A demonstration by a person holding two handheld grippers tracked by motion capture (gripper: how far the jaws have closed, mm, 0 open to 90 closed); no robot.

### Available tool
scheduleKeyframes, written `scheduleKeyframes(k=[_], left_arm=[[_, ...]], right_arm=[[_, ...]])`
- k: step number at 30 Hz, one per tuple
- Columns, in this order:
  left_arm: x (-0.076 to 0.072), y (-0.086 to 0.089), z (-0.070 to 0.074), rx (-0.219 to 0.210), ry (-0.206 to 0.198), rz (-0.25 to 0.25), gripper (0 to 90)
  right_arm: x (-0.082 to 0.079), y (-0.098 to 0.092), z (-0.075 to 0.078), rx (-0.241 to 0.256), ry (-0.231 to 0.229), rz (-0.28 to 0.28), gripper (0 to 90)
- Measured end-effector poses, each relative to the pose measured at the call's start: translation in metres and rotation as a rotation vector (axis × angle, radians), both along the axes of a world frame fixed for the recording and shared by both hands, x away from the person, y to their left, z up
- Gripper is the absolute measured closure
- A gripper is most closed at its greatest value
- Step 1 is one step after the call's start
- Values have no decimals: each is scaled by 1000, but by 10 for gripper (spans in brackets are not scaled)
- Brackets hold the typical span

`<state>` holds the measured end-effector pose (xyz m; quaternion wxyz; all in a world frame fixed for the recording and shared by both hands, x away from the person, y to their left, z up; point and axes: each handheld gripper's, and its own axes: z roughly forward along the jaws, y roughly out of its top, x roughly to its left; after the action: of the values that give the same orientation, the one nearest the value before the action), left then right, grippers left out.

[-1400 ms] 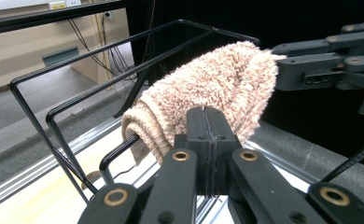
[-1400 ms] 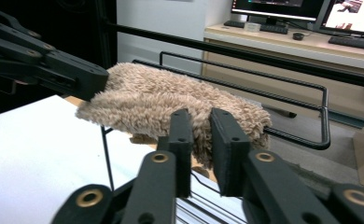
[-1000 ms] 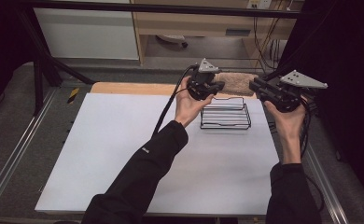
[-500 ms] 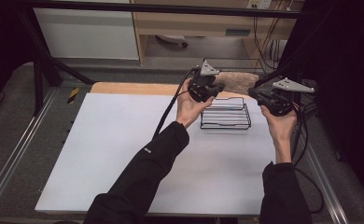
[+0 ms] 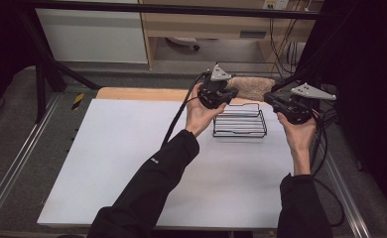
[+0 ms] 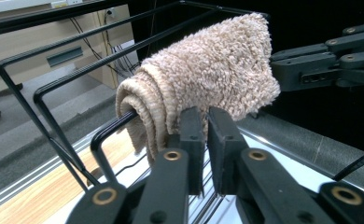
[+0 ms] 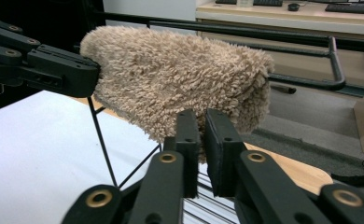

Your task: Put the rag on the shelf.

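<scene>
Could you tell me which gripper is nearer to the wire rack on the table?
Left. The left gripper hangs just above the wire rack's back left corner, at one end of the rolled towel. The right gripper is off its right side, slightly farther.

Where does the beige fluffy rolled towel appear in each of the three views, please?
High view: the beige fluffy rolled towel lies at the table's far edge, between the two tongs, above the black wire rack.
Left gripper view: upper centre, draped on the rack's top bar, just beyond the left tongs.
Right gripper view: upper centre, just beyond the right tongs.
Shared landmark: the rack's thin black wires.
</scene>
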<state>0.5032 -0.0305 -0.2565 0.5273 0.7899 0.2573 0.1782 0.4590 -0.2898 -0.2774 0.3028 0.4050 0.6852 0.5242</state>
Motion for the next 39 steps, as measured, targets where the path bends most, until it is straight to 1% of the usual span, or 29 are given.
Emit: scheduleKeyframes(k=[5, 7, 10, 12, 16, 20, 24, 26, 29, 31, 34, 37, 39], left_arm=[[-5, 4, 5, 1, -4, 1, 767], [-6, 6, 7, -1, -6, 7, 736], [-8, 11, 9, -9, 0, 15, 675], [-9, 15, 10, -9, 5, 23, 632], [-13, 25, 9, -9, 15, 34, 562], [-17, 35, 7, -9, 30, 37, 486], [-22, 47, 3, -9, 43, 42, 420], [-25, 54, 0, -11, 46, 48, 394], [-30, 65, -7, -1, 64, 48, 350], [-32, 73, -12, 6, 83, 50, 310], [-38, 87, -21, 8, 98, 60, 259], [-44, 101, -29, 7, 112, 72, 235], [-48, 112, -34, 15, 121, 82, 208]], right_arm=[[-6, -2, 7, 11, -10, 8, 735], [-8, -1, 10, 17, -7, 14, 708], [-10, 0, 13, 20, -12, 20, 658], [-11, 1, 15, 26, -5, 28, 623], [-14, 1, 17, 40, 3, 24, 526], [-17, 2, 18, 53, 7, 22, 407], [-20, 2, 16, 57, 18, 18, 307], [-22, 1, 15, 62, 21, 17, 273], [-24, 1, 13, 73, 25, 12, 200], [-25, 1, 11, 79, 35, 21, 170], [-27, 3, 8, 81, 58, 30, 130], [-29, 7, 4, 74, 78, 46, 103], [-32, 11, 1, 75, 87, 59, 75]])
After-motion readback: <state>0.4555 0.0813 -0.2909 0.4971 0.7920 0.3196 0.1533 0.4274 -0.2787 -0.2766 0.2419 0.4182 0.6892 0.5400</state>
